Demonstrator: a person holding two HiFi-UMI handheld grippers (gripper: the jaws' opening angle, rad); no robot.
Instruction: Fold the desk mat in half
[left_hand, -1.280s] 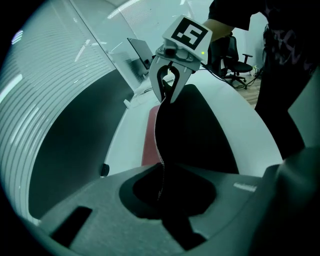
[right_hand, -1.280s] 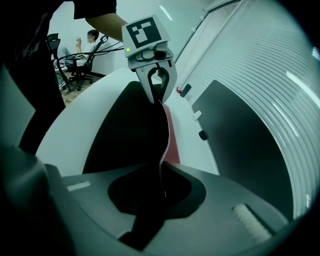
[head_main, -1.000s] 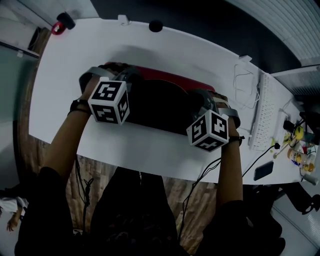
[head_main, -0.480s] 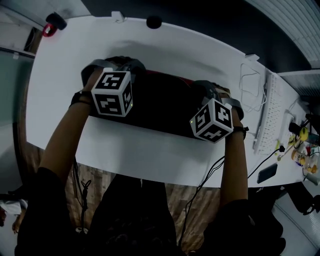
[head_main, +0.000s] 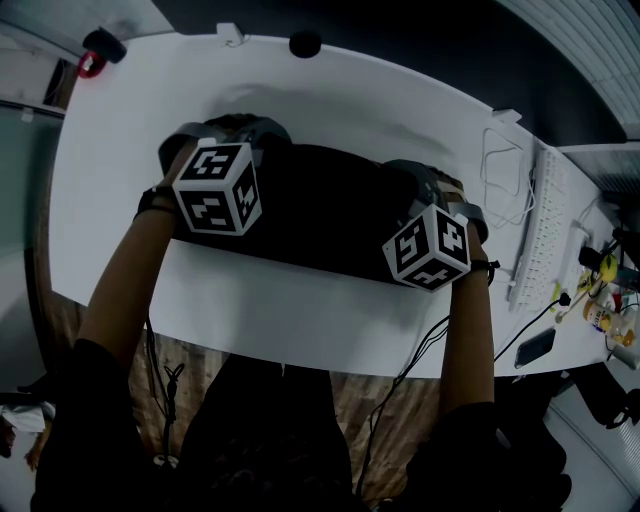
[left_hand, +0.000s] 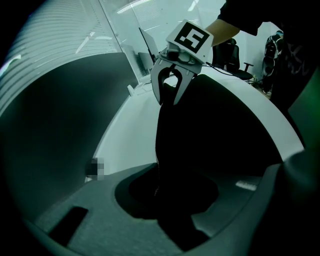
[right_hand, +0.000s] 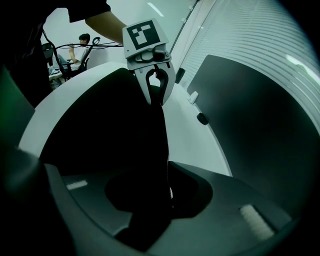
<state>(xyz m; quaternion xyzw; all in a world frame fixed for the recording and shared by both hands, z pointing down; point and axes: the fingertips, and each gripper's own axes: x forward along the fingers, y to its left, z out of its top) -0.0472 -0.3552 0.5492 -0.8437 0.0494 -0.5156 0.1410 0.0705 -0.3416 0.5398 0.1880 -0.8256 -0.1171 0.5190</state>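
The desk mat (head_main: 320, 215) lies on the white desk (head_main: 130, 110) to the left of the keyboard (head_main: 540, 225), apart from it. Its long axis runs from the side far from the keyboard toward the keyboard. Only its black face shows, so the fold looks to be made already, with the top half laid over the lower one.

The relation that matters is along the mat's far long edge. The left gripper (left_hand: 172, 200) sits at the end of that edge farthest from the keyboard. The right gripper (right_hand: 160, 200) sits at the end nearest the keyboard. Each one looks straight down the edge at the other, so the jaws point along the long axis, not across it. The body of the mat lies on the person's side of both.

Both sets of jaws are opening. The mat's edge stands in the gap of each, and in the right gripper view a thin light slit shows between the mat and one jaw, so the pinch looks slack.

I judge the release to be the step in hand. To clear the edge, each gripper would need to back off along that axis, the left away from the keyboard and the right toward it. Pulling toward the person instead could drag the top layer askew.
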